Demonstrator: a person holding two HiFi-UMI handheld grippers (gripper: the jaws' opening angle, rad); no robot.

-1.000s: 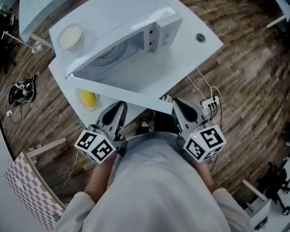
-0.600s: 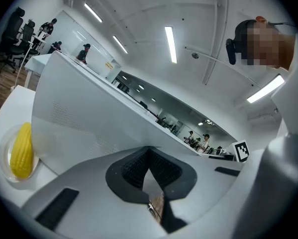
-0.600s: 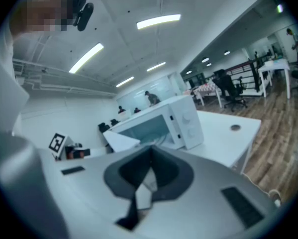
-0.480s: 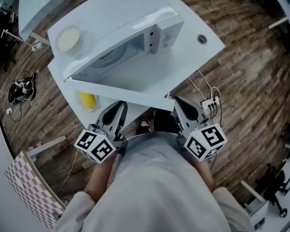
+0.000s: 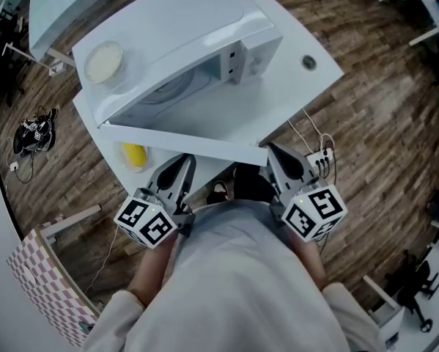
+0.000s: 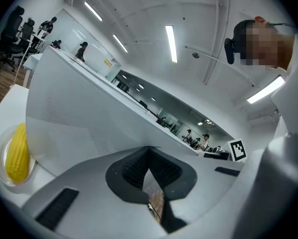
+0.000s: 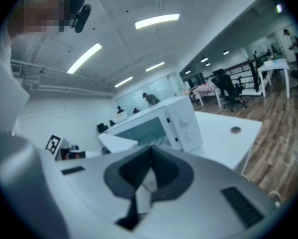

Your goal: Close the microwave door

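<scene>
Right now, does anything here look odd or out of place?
The microwave door stands wide open, jutting toward the person. A corn cob on a plate sits outside, near the door's hinge end. Nothing looks spilled or broken.

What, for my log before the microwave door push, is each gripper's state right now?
Left gripper: closed, holding nothing.
Right gripper: closed, holding nothing.

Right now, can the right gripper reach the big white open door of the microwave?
Probably yes. The white microwave door stands open towards the person. Its free end lies just ahead of the right gripper, and nothing shows between them. I cannot tell whether they already touch.
</scene>
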